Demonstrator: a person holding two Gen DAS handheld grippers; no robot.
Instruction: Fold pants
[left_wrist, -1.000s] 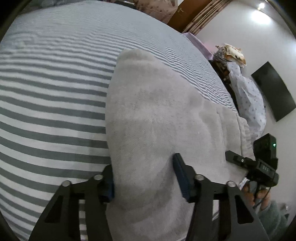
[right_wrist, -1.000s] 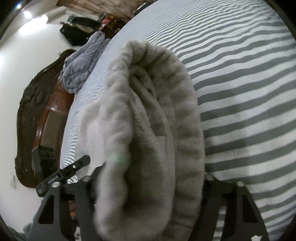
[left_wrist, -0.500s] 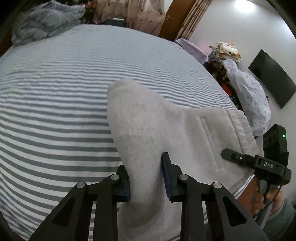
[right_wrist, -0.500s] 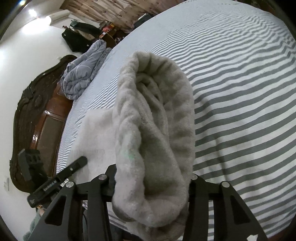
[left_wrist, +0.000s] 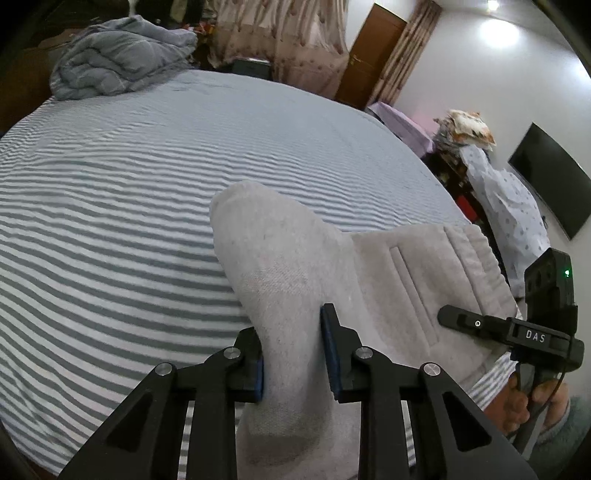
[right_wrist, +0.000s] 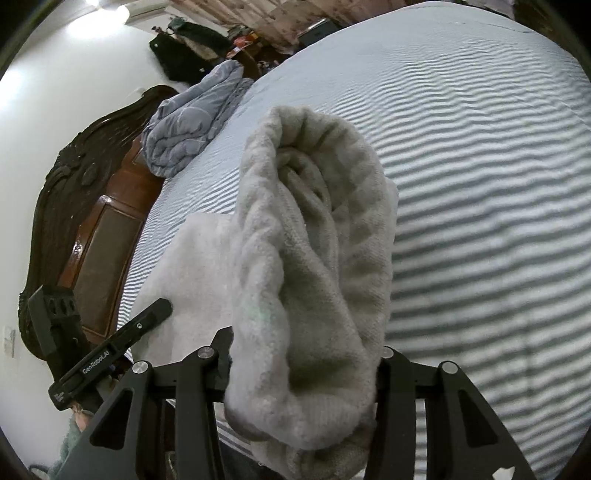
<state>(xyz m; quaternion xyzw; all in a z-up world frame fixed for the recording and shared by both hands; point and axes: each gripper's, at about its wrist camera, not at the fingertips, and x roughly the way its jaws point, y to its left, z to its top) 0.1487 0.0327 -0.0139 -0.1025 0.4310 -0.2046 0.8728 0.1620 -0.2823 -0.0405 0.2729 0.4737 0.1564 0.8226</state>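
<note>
A pair of light grey fleece pants (left_wrist: 399, 280) lies near the close edge of a bed (left_wrist: 147, 177) covered in a grey-and-white striped sheet. The left gripper (left_wrist: 291, 354) has its blue-padded fingers (left_wrist: 330, 347) pinching a raised fold of one pant leg, which stands up off the sheet. The right gripper (right_wrist: 303, 365) has its fingers clamped on a thick bunched roll of the same grey fabric, lifted above the bed; that roll fills much of the right wrist view and hides the finger pads. The waistband end, with a slit pocket, lies flat on the sheet to the right in the left wrist view, just beside the person's hand (left_wrist: 524, 402) on the other tool's handle.

Farther up the bed, a crumpled blue-grey quilt (left_wrist: 118, 62) sits by a dark carved wooden headboard (right_wrist: 74, 206). Beyond the bed are floral curtains (left_wrist: 280, 40), a brown door (left_wrist: 373, 55), a wall-mounted black screen (left_wrist: 554, 181) and a heap of clothes (left_wrist: 506, 199).
</note>
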